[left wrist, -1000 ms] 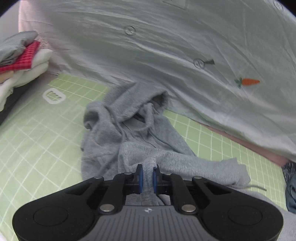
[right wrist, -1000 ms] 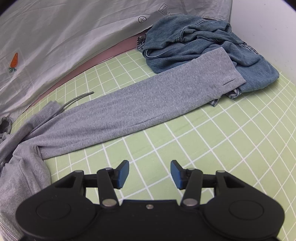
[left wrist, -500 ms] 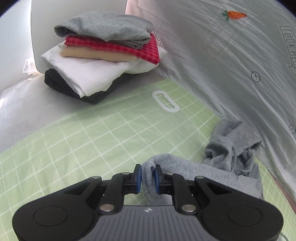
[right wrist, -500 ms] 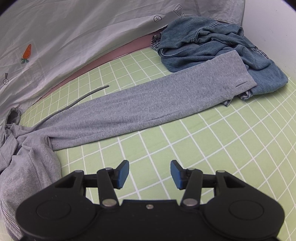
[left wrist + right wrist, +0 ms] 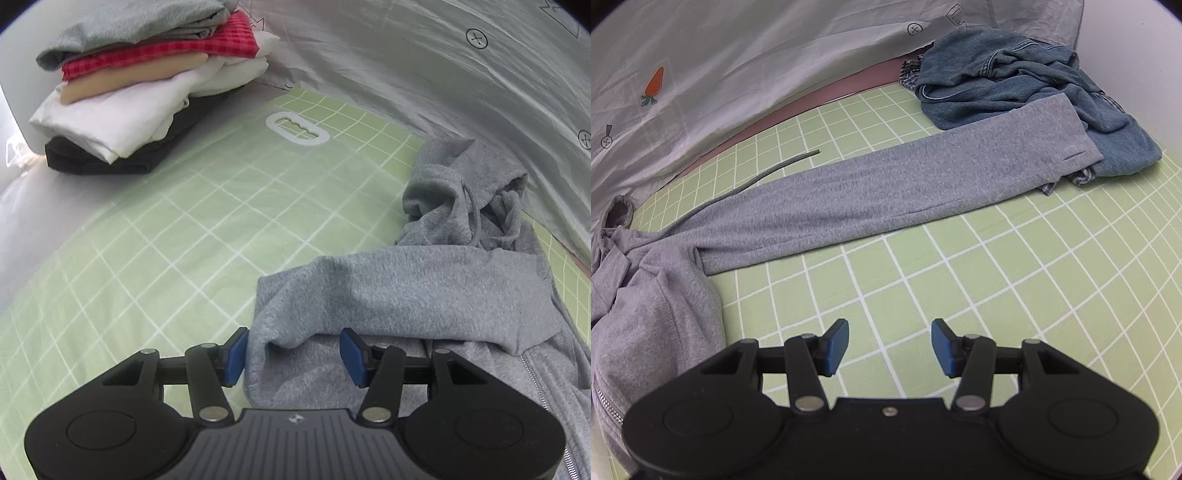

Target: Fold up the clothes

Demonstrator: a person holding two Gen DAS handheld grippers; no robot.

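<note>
A grey zip hoodie (image 5: pixel 424 295) lies on the green grid mat (image 5: pixel 184 229), its hood bunched toward the sheet at the right. One sleeve is laid across the body in a fold. My left gripper (image 5: pixel 293 356) hovers over that fold's left end; its jaws are opening, the cloth lies slack between the blue pads (image 5: pixel 236 354) and they do not press it. In the right wrist view the hoodie (image 5: pixel 657 306) sits at the left and its other sleeve (image 5: pixel 905 192) stretches flat to the right. My right gripper (image 5: pixel 889 347) stands open over bare mat, holding nothing.
A stack of folded clothes (image 5: pixel 140 85) sits at the mat's far left corner. A crumpled denim garment (image 5: pixel 1027 96) lies at the far right, under the sleeve's cuff. A pale sheet (image 5: pixel 738 66) with a carrot print borders the back. A grey drawstring (image 5: pixel 768 173) trails on the mat.
My left gripper carried the pinched sleeve across the hoodie to the left, lowered it and spread its jaws off it. The right gripper drifted slightly, still open.
</note>
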